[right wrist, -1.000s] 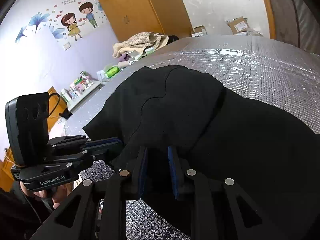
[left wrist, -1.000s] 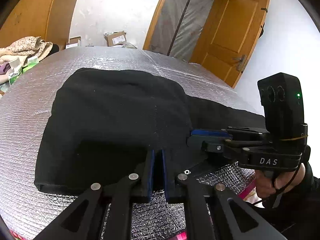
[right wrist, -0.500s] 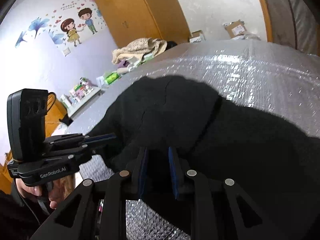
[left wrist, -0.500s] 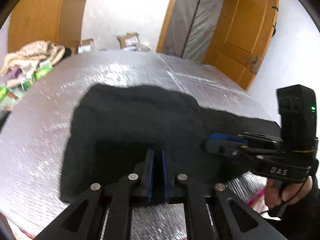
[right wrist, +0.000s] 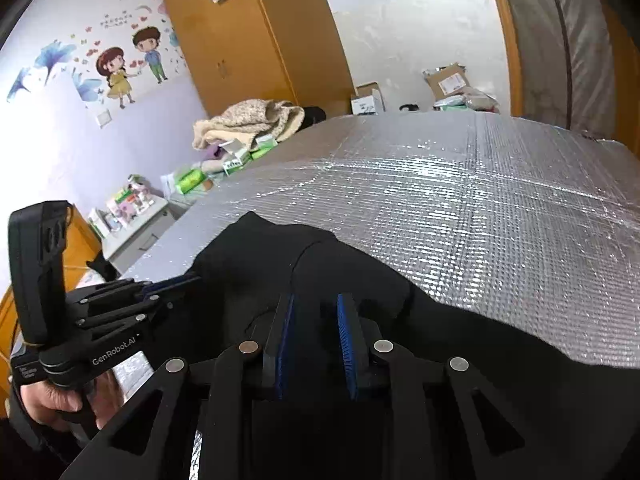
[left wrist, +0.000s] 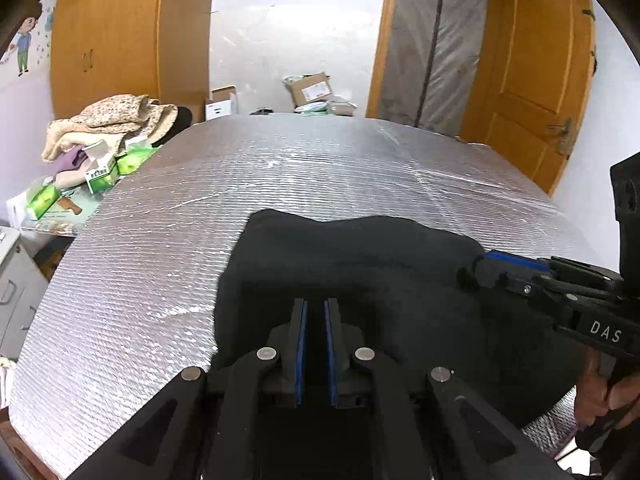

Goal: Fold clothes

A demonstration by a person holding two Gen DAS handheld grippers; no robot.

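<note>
Black garment (left wrist: 360, 264) sits on the near part of the silver foil-covered table (left wrist: 280, 168), bunched and partly lifted. Black on black: folds, seams and its near edge are hard to make out, and the gripper bodies cover the hem. Long axis seems to run side to side across the table, from one gripper to the other; which end is collar I can't tell. Left gripper (left wrist: 314, 308): blue pads nearly together, pinching cloth. Right gripper (right wrist: 316, 312): pads a bit wider, a thicker fold clamped between them. Person's hands cut off at frame edges
</note>
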